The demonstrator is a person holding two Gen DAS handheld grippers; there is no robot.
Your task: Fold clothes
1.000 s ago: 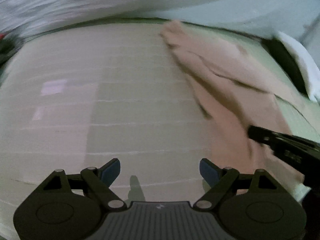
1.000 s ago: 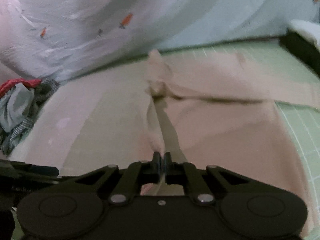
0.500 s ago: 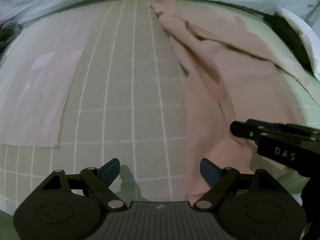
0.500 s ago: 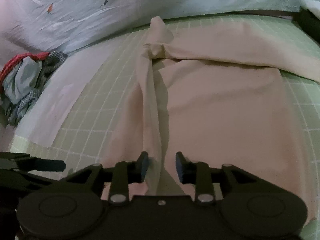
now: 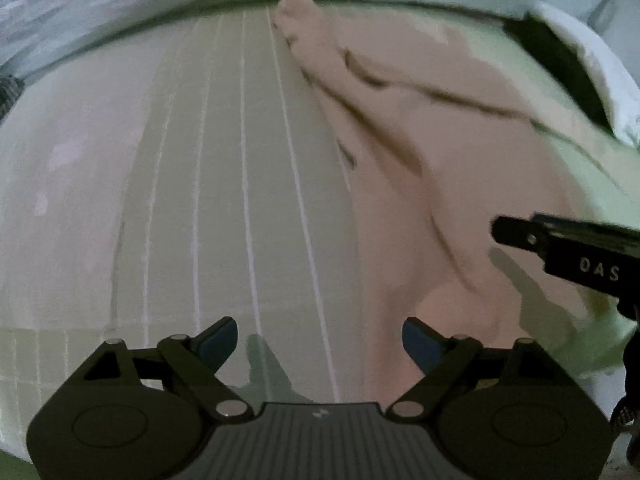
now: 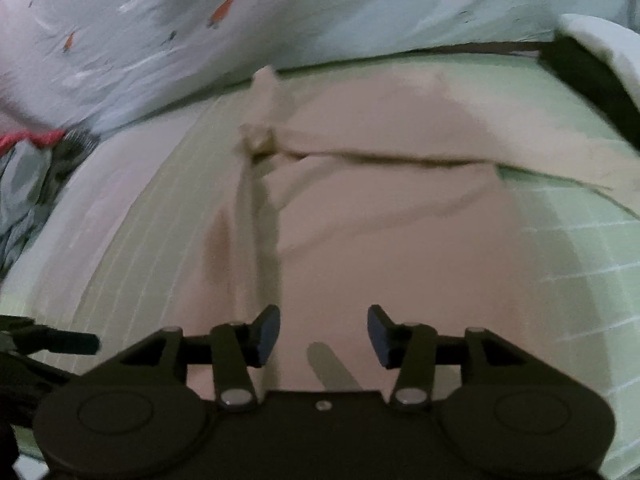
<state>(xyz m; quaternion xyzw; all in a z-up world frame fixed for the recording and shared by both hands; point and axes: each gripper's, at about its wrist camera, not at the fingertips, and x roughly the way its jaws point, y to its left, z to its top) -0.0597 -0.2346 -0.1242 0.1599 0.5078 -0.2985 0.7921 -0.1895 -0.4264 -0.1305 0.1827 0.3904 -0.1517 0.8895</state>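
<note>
A pale pink garment (image 5: 420,152) lies spread on the green gridded mat (image 5: 240,184), with a raised fold running down its left side (image 6: 256,216). The left gripper (image 5: 320,340) hovers open over bare mat just left of the garment's near edge, nothing between its blue-tipped fingers. In the right wrist view the right gripper (image 6: 324,336) is open above the garment (image 6: 400,240), fabric lying loose below the fingers. Seen from the left wrist camera, the right gripper's black body enters from the right edge (image 5: 560,244).
A pile of mixed clothes with red trim (image 6: 28,168) sits at the far left. A light sheet with small orange prints (image 6: 200,28) hangs behind the mat. A dark and white object (image 6: 592,72) stands at the far right corner.
The right gripper was shut on the garment's fold one second ago; it opened and let the fabric drop flat. The left gripper stayed open over the mat.
</note>
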